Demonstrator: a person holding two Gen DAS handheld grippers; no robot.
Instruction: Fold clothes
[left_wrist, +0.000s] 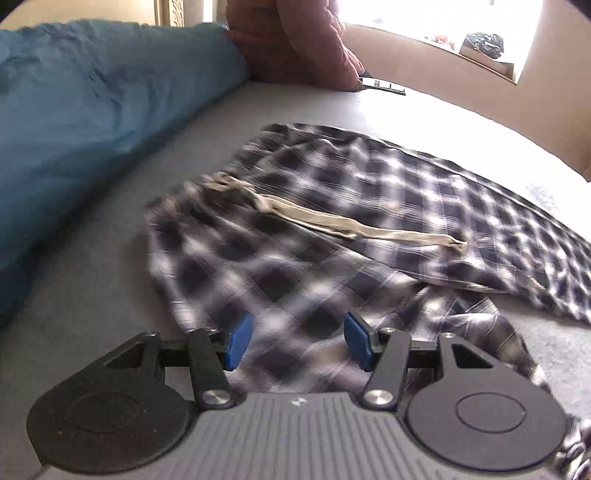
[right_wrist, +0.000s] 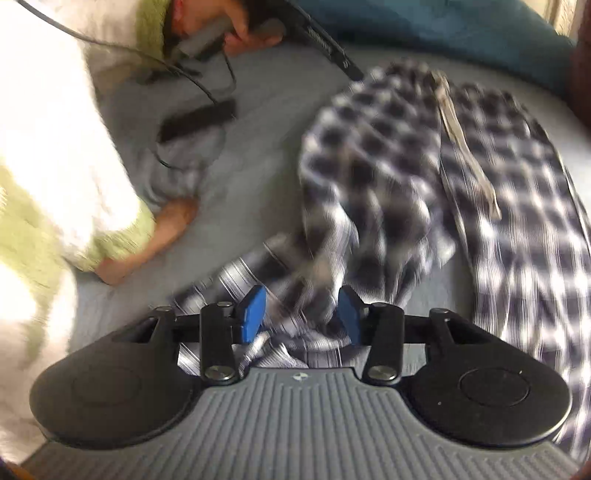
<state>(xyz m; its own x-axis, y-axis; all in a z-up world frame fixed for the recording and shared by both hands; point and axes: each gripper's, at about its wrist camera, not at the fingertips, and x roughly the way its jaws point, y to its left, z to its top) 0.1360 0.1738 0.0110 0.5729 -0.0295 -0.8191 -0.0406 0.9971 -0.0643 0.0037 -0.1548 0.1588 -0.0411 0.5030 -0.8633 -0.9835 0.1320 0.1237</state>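
A dark blue and white plaid garment (left_wrist: 369, 192) lies on a grey bed sheet (left_wrist: 110, 295), partly folded over itself, with a beige drawstring (left_wrist: 332, 221) across it. My left gripper (left_wrist: 298, 341) is open, its blue pads (left_wrist: 239, 341) spread over the near plaid edge. In the right wrist view the same garment (right_wrist: 517, 240) lies rumpled, drawstring (right_wrist: 465, 140) on top. My right gripper (right_wrist: 300, 314) is open with bunched plaid cloth between its pads (right_wrist: 253, 314). Both views are motion-blurred.
A teal blanket (left_wrist: 92, 129) is heaped at the left, a reddish-brown padded jacket (left_wrist: 303, 40) at the back. In the right wrist view the person's white and green sleeve (right_wrist: 74, 166), a black cable (right_wrist: 207, 85) and a black bar-shaped device (right_wrist: 197, 120) lie left.
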